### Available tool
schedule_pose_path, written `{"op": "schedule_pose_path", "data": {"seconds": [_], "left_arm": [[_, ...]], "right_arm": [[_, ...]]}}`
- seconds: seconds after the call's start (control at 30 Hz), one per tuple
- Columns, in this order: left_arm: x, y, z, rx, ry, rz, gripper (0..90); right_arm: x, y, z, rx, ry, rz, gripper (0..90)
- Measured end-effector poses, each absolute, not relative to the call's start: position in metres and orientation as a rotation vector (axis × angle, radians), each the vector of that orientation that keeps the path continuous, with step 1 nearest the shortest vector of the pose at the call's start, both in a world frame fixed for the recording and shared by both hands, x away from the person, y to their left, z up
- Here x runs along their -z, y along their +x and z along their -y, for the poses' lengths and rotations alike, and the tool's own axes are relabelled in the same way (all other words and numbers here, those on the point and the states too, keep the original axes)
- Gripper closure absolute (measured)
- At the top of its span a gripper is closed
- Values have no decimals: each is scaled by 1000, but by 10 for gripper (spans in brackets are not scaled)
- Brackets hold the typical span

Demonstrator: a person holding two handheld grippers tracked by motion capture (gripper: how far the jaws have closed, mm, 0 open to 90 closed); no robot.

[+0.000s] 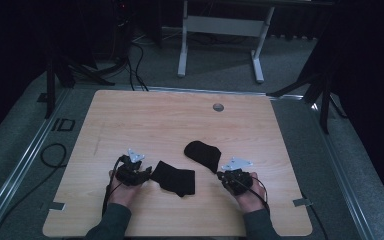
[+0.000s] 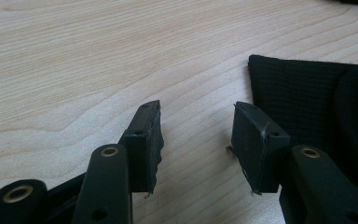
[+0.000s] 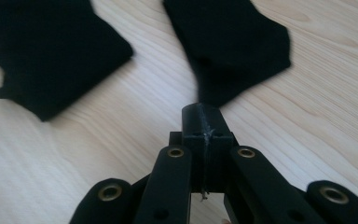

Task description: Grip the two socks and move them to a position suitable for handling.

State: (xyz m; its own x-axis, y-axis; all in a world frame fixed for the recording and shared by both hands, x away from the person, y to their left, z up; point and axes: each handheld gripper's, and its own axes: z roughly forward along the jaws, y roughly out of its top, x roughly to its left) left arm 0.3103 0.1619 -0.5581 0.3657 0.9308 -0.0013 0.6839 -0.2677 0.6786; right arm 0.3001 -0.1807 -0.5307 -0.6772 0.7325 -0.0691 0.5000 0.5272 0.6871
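Two black socks lie on the wooden table (image 1: 155,115). The folded sock (image 1: 176,177) rests just right of my left gripper (image 1: 147,175). In the left gripper view the left gripper (image 2: 196,126) stands open over bare wood, the folded sock (image 2: 298,98) beside its right jaw, apart from the pads. The other sock (image 1: 202,152) lies mid-table, drawn to a point toward my right gripper (image 1: 221,175). In the right gripper view the right gripper (image 3: 206,112) is shut, pinching that sock (image 3: 233,42) by its narrow tip. The folded sock (image 3: 46,51) lies to the left.
A round cable hole (image 1: 218,107) sits near the table's far edge. Beyond the table stand a white desk frame (image 1: 182,50) and dark stands (image 1: 325,100) on grey carpet. Cables (image 1: 55,155) trail on the floor at the left.
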Motion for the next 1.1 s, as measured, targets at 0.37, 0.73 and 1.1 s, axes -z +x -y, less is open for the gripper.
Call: {"op": "schedule_pose_path", "data": {"seconds": [0.37, 0.73, 1.1], "left_arm": [[558, 310, -162, -530, 2041, -1387, 549], [557, 309, -160, -521, 2053, -1374, 583], [549, 302, -154, -501, 2046, -1292, 693]], "right_arm": [[536, 292, 142, -958, 906, -2504, 900], [540, 284, 105, -1006, 820, -2564, 900], [551, 286, 106, -940, 833, -2615, 900]]}}
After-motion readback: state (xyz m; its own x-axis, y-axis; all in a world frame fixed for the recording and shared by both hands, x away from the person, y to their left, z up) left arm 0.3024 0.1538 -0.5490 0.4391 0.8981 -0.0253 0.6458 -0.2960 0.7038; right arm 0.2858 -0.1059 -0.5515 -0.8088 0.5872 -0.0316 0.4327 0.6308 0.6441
